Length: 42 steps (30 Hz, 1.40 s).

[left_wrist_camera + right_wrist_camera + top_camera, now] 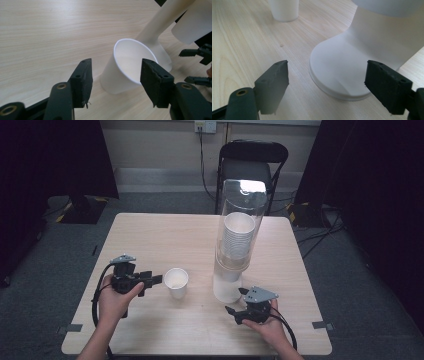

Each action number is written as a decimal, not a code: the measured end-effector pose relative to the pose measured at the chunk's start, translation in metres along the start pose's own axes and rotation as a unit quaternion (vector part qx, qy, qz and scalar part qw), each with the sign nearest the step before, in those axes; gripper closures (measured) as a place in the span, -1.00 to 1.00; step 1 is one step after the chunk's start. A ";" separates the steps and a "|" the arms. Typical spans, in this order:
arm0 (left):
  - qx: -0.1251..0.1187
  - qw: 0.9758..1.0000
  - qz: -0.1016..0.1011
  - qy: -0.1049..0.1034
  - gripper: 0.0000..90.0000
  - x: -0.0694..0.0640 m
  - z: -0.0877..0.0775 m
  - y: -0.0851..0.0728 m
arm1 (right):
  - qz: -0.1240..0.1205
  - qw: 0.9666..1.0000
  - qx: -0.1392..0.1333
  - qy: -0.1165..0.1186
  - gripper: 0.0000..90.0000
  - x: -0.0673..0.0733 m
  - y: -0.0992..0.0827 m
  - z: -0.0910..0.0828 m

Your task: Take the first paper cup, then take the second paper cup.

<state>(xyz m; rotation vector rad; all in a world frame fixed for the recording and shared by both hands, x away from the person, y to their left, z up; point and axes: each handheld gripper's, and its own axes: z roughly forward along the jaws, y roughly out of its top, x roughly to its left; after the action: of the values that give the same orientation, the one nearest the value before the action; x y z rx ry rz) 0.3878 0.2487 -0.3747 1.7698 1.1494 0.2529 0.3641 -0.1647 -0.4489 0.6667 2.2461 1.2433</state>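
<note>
We held the left gripper low over the table, its jaws spread and pointing toward the paper cup. No earlier picture sat beside this one, so we speak only of how it stood. In the left gripper view the cup stood upright just ahead of the jaws, its open mouth facing us. The left pad stood clear of the cup's wall. The right pad overlapped the cup's rim in that view, and we could not tell whether it touched. Nothing was pinched.

Farther along from that gripper, beyond the cup, stood the cup dispenser: a clear tube on a white foot, with a stack of white cups inside it. In the left gripper view its white foot rose just behind the cup, close beside it.

The right gripper sat at the near right of the table, in front of the dispenser's foot, its jaws spread wide as well. In the right gripper view the round white base lay between and just ahead of the two pads, with the wood showing on either side of it; the pads were not pressing on it. The paper cup stood beyond the left pad there, well apart from this gripper.
</note>
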 end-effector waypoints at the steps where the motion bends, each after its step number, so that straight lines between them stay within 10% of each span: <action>1: -0.003 1.000 0.009 0.002 -0.05 0.004 -0.005 -0.007 | 0.003 1.000 0.000 0.000 -0.59 -0.001 0.000 0.000; 17: 0.046 0.995 0.087 0.018 -0.41 0.028 0.017 -0.075 | 0.026 1.000 0.011 -0.011 -0.67 -0.007 -0.001 -0.002; 27: 0.058 0.989 0.134 0.020 -0.54 0.027 0.028 -0.086 | 0.056 0.998 0.006 -0.018 -0.68 -0.016 -0.002 -0.007; 33: 0.054 0.980 0.188 0.037 -0.63 0.022 0.032 -0.093 | 0.077 0.997 -0.003 -0.026 -0.68 -0.022 -0.002 -0.009; 42: 0.055 0.980 0.186 0.044 -0.68 0.019 0.033 -0.093 | 0.070 0.997 -0.022 -0.035 -0.67 -0.030 0.013 -0.012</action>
<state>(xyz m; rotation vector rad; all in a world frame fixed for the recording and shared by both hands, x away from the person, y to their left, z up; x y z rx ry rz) 0.3633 0.2504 -0.4725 2.0847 0.9002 0.5028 0.3815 -0.1845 -0.4263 0.8500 2.1401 1.3119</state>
